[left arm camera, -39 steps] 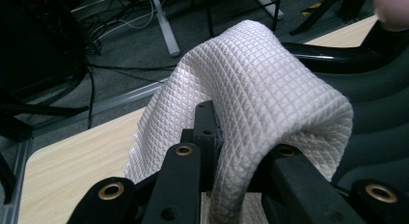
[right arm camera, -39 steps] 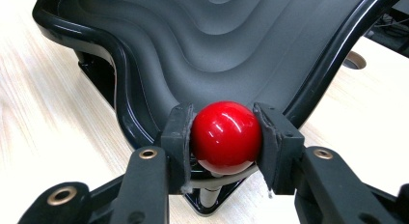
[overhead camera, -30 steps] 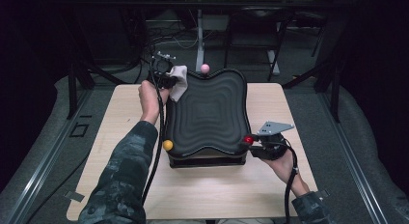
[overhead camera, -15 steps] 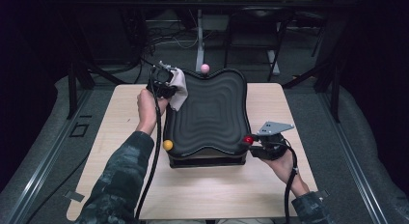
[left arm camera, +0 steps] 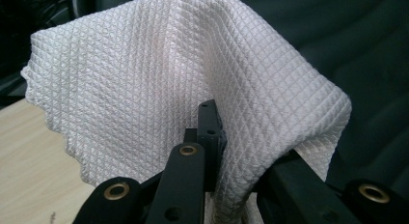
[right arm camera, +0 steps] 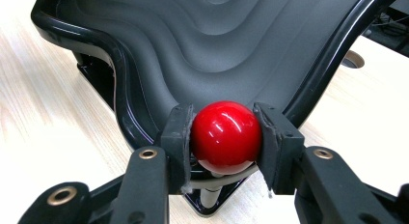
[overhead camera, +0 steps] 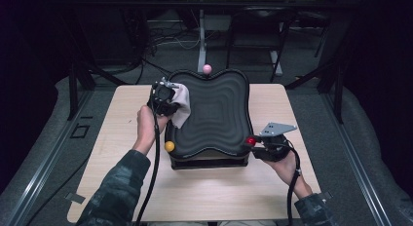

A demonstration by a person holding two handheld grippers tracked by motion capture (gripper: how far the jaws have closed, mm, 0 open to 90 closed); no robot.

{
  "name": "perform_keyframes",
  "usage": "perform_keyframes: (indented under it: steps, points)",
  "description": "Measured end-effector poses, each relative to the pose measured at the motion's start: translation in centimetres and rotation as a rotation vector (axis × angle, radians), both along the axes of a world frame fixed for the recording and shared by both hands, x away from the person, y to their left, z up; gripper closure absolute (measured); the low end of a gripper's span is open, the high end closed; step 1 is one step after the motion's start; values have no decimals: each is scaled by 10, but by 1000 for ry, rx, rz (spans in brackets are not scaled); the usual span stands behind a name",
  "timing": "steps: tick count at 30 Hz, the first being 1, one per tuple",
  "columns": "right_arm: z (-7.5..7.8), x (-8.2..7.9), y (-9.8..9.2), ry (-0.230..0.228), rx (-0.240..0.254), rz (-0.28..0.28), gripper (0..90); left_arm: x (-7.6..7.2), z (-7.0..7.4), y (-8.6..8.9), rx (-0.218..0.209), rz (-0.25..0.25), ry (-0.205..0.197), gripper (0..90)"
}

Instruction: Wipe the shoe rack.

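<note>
- Now the left tool [overhead camera: 164, 95] sits at the upper left of the high view, its jaws pinched together on a white waffle-weave cloth [left arm camera: 159, 84]; that cloth hangs over the far-left corner of the black wavy tray [overhead camera: 214, 114].
- Meanwhile the right tool [right arm camera: 225, 137] is clamped on the red ball knob [right arm camera: 225, 136] at the tray's near-right corner, low and right of centre in the high view.
- By the look of it, the work is wiping the tray, and it is early: the cloth covers just that one corner, and the ridged middle, the right side and the near edge look untouched.
- Two more knobs stand on the rim, a yellow ball knob [overhead camera: 169, 146] at lower left and a pink ball knob [overhead camera: 207, 68] at the top.
- Draped loosely, the cloth runs its long axis from the tool down and to the right in the high view, its free end lying on the tray.
- Beneath, the tray rests square on the pale wooden worktop [overhead camera: 122, 119].
</note>
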State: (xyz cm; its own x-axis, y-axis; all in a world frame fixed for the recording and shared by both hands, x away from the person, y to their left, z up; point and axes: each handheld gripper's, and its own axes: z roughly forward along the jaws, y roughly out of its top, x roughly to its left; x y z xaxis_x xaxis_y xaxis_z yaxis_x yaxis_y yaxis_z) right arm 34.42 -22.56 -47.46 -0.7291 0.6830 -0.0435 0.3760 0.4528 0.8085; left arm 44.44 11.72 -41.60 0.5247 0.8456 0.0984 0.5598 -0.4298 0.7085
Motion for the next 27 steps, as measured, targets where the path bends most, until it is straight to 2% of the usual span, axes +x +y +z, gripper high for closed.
perform_keyframes:
  steps: [3,6,12,15,21,27]
  points:
    - [0,0,0,1,0,1,599,-10,-5,0,-3,-27,22,844]
    - [0,0,0,0,0,1,599,-19,-10,-1,4,-48,28,844]
    - [0,0,0,0,-1,-1,599,-30,-16,2,0,-69,52,844]
    - [0,0,0,0,-2,-1,598,-35,-18,2,8,-75,55,844]
    - [0,0,0,0,-2,0,599,-44,-24,7,-7,-87,60,844]
    - [0,0,0,-1,-2,-2,598,-54,-29,6,14,-91,39,843]
